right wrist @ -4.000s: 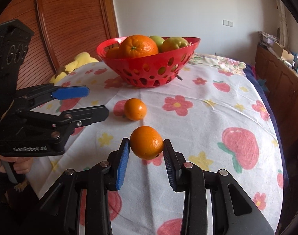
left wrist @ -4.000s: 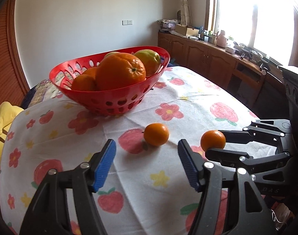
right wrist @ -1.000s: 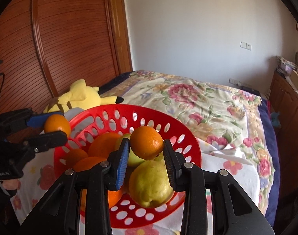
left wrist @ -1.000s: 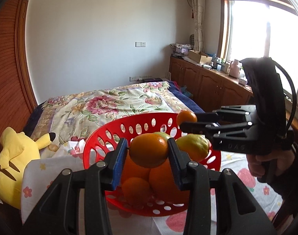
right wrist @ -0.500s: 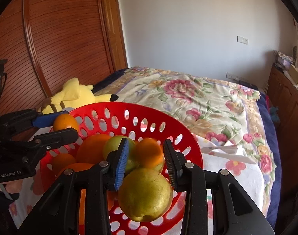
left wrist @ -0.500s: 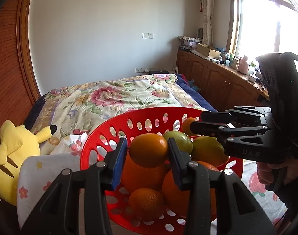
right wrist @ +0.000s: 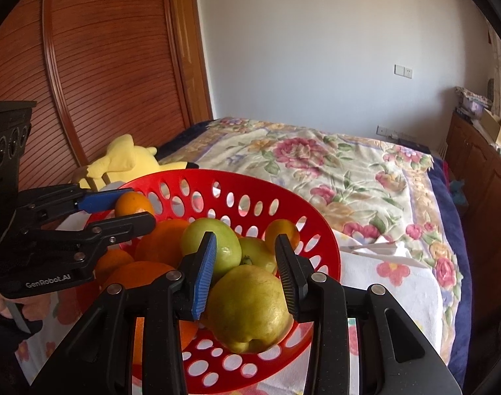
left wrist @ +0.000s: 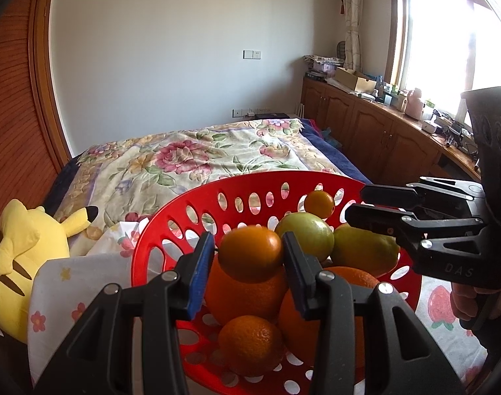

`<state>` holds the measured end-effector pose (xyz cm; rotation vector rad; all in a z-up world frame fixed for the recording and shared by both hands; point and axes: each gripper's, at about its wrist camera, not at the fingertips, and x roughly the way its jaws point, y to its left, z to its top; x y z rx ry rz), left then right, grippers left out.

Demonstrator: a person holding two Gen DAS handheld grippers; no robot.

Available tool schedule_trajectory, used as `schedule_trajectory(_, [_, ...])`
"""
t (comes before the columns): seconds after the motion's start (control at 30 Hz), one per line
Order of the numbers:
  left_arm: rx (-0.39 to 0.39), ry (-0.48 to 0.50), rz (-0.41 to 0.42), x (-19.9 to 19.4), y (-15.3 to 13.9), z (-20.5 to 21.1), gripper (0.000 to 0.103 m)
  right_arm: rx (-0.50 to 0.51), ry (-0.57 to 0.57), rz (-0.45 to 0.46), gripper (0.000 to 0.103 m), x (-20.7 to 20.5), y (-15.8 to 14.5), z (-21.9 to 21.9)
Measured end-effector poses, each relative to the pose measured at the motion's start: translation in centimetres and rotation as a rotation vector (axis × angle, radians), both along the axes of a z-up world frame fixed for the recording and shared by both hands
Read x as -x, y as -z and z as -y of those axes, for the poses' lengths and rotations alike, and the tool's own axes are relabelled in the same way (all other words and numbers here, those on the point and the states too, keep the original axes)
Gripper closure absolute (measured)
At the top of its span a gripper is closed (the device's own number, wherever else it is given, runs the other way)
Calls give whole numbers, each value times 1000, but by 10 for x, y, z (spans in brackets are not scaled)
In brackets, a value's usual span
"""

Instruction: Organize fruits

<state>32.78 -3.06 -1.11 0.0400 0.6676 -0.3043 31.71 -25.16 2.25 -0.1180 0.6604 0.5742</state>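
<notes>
A red perforated basket [left wrist: 250,177] [right wrist: 217,174] holds oranges, a green apple [right wrist: 214,247] and a yellow pear [right wrist: 250,306]. My left gripper [left wrist: 248,240] [right wrist: 138,207] hangs over it. Its jaws are opening around a small orange [left wrist: 250,253] [right wrist: 133,204] that rests on a big orange [left wrist: 247,299]. A sliver of gap shows at the blue pad. My right gripper [right wrist: 245,240] [left wrist: 355,204] stands open over the pear with nothing between its pads. Another small orange [right wrist: 282,230] [left wrist: 319,202] lies in the basket just past its tips.
The basket stands on a flowered tablecloth [left wrist: 69,283]. Behind it are a bed with a floral cover [left wrist: 191,158], a yellow plush toy [left wrist: 23,256] [right wrist: 125,158] and wooden cabinets [left wrist: 382,131]. A person's hand [left wrist: 464,306] holds the right gripper.
The right gripper let go of its orange, which dropped into the basket beyond the pads. The left gripper sank onto the fruit pile and its jaws widened slightly around its orange.
</notes>
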Motion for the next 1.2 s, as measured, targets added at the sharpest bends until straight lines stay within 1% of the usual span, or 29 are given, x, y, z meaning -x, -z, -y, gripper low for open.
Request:
schedule_trajectory(0.13, [6,-7,15,4,-2,-3,55,5,-7,13,66,5,-1,-2])
schedule_trajectory(0.23, [-6,-21,21,8,-1,-5,53,0,-6,17,66,9,-1,-2])
schedule_trajectory(0.37, [8,-22,27,22,0,-9,51,-5,1,22,66,17,-1,-1])
schedule_trajectory(0.6, [3,-31,48,50,-7,-14,51,-21,26,29,66,41,-6,3])
schedule_trajectory(0.7, [2,-37,61,65,-14,-17,51,-32,39,36,65,55,-10,4])
schedule_trajectory(0.77, [-1,-43,76,77,-19,-19,49,-35,51,45,63,65,-12,3])
schedule_trajectory(1.03, [3,-51,146,128,-41,-27,39,-44,87,97,60,112,-26,1])
schedule_trajectory(1.1, [2,-55,173,142,-48,-28,33,-52,99,116,59,125,-33,1])
schedule_trajectory(1.2, [8,-53,216,160,-63,-33,33,-68,117,138,58,140,-43,4])
